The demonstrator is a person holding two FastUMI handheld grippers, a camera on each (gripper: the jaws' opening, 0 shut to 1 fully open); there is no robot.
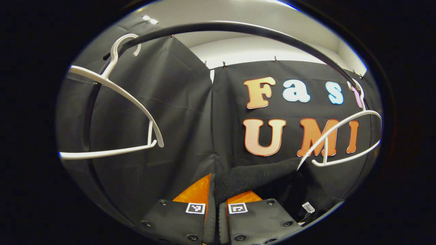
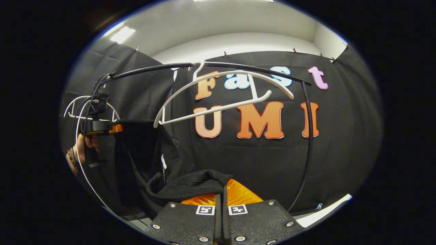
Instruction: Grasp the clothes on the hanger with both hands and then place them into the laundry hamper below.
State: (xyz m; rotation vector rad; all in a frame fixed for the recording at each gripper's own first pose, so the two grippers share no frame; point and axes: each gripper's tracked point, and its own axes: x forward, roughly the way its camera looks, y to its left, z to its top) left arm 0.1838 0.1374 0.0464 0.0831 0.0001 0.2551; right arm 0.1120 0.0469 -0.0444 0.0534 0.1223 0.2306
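The black knit garment (image 1: 252, 175) is off the hangers and stretched between both grippers. My left gripper (image 1: 214, 191) is shut on one edge of it, and the cloth runs off to the right. My right gripper (image 2: 223, 190) is shut on the bunched garment (image 2: 194, 183), which sags left toward the left gripper (image 2: 104, 127) and the hand (image 2: 85, 143) holding it. Above my right gripper a bare white hanger (image 2: 221, 89) hangs tilted on the black rail (image 2: 245, 67). The same hanger (image 1: 340, 136) appears at the right of the left gripper view.
A second bare white hanger (image 1: 115, 92) hangs at the left end of the curved rail (image 1: 238, 26). The rail's upright post (image 2: 308, 149) drops at the right. A white tag (image 1: 308, 207) dangles from the garment. Black cloth walls close in behind.
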